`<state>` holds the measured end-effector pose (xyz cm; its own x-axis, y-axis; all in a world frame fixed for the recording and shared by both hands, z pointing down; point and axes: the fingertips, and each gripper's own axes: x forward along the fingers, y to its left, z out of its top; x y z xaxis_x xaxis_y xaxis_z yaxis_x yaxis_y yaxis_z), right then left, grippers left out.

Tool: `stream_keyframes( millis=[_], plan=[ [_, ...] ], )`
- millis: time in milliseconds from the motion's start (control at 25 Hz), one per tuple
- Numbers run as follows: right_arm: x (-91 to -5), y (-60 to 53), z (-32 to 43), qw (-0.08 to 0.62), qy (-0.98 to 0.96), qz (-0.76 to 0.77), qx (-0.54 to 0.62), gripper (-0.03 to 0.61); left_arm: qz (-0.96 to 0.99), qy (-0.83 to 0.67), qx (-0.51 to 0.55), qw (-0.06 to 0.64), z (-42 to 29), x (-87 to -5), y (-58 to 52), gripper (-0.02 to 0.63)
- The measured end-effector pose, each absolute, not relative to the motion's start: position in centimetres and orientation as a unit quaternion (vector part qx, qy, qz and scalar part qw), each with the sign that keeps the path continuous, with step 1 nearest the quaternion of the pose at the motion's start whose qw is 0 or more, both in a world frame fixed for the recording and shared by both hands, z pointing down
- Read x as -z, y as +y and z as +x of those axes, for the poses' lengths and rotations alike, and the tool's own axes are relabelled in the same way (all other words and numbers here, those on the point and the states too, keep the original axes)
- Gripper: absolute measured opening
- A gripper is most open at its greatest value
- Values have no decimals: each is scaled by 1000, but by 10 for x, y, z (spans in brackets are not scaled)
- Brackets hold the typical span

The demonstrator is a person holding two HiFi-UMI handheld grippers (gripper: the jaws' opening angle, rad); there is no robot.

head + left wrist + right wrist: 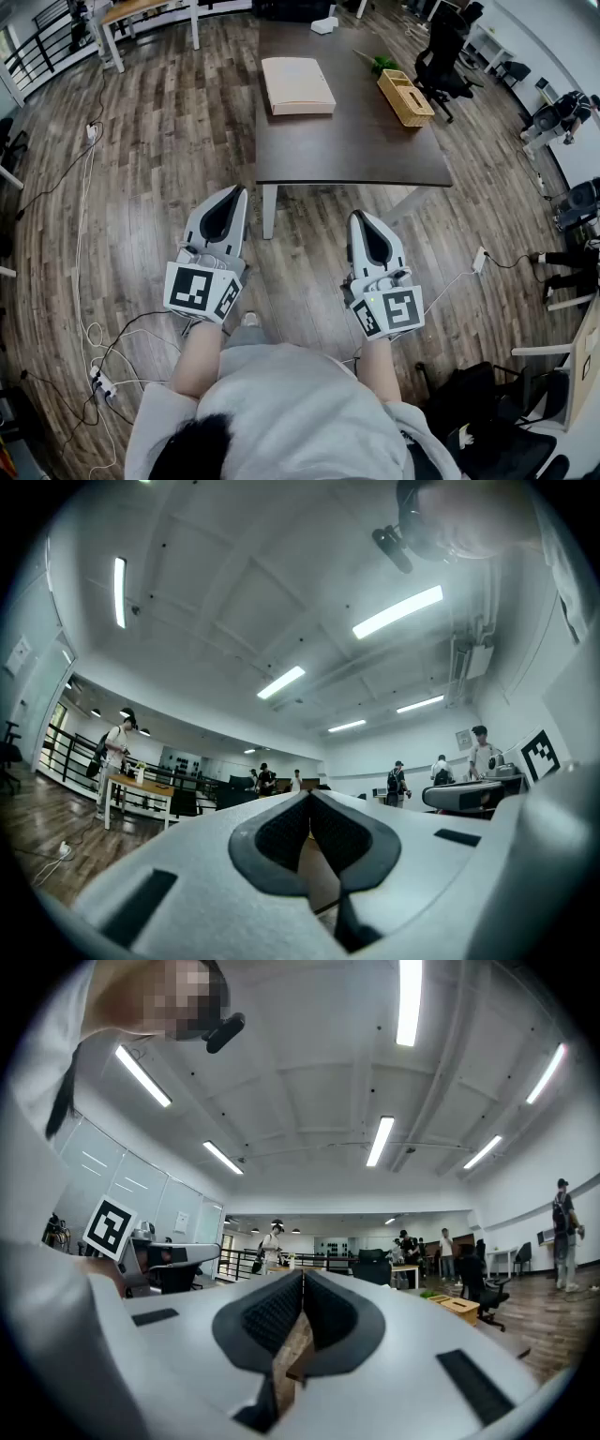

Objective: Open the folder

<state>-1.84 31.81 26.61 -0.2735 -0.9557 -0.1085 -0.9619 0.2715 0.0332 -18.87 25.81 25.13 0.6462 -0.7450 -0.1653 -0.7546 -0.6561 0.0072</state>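
Note:
A beige folder lies shut on the far left part of a dark brown table. My left gripper hangs over the floor before the table's near left corner, jaws together with nothing between them. My right gripper is held beside it, below the table's near edge, also shut and empty. In the left gripper view the left gripper points level across the room, tips touching. The right gripper in its own view does the same. Both are well short of the folder.
A wicker basket stands at the table's right edge, a green plant behind it. A black office chair stands right of the table. Cables and a power strip trail over the wooden floor at left. People stand far off.

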Motion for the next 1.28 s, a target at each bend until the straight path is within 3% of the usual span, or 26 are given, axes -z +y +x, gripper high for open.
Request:
stream_keyframes(
  millis=[1040,1280],
  plan=[
    [-264,250,-80,56,776,-626,-58,12,-921,379,-85,33,-247,-252,178,8],
    [-269,239,-67,55,768,-636,-48,12,-926,368,-81,24,-233,-260,165,8]
  ],
)
